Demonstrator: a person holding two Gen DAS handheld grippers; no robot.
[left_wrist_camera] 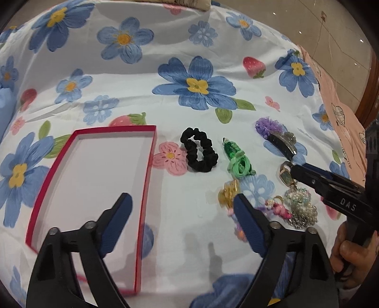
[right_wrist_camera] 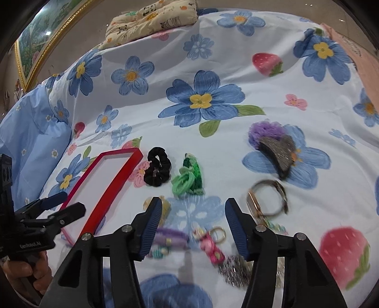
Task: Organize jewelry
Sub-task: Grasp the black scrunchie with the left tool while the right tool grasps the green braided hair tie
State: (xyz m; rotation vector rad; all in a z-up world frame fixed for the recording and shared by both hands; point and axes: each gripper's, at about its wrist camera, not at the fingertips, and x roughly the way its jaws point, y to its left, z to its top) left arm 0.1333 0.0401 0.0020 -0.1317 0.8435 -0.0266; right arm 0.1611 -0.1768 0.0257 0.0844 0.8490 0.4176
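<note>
An empty red box (left_wrist_camera: 146, 165) with a white inside lies on the flowered sheet, also in the right wrist view (right_wrist_camera: 111, 182). Beside it lie a black scrunchie (left_wrist_camera: 199, 150) (right_wrist_camera: 158, 170), green hair ties (left_wrist_camera: 238, 161) (right_wrist_camera: 188, 181), a purple flower clip with a glittery claw clip (left_wrist_camera: 277, 137) (right_wrist_camera: 276, 147), a wristwatch (left_wrist_camera: 286, 175) (right_wrist_camera: 267, 197), a pink charm (left_wrist_camera: 279, 209) (right_wrist_camera: 212, 247) and a pearl keychain (left_wrist_camera: 300, 208). My left gripper (left_wrist_camera: 182, 225) is open over the sheet by the box. My right gripper (right_wrist_camera: 193, 227) is open above the small trinkets; in the left wrist view (left_wrist_camera: 298, 170) its tip is by the watch.
A panda-print cushion (right_wrist_camera: 151, 21) lies at the far end of the bed. A light blue pillow (right_wrist_camera: 30, 132) is at the left. A peach sheet (left_wrist_camera: 341, 113) edges the right side. A gold-framed picture (right_wrist_camera: 45, 35) hangs behind.
</note>
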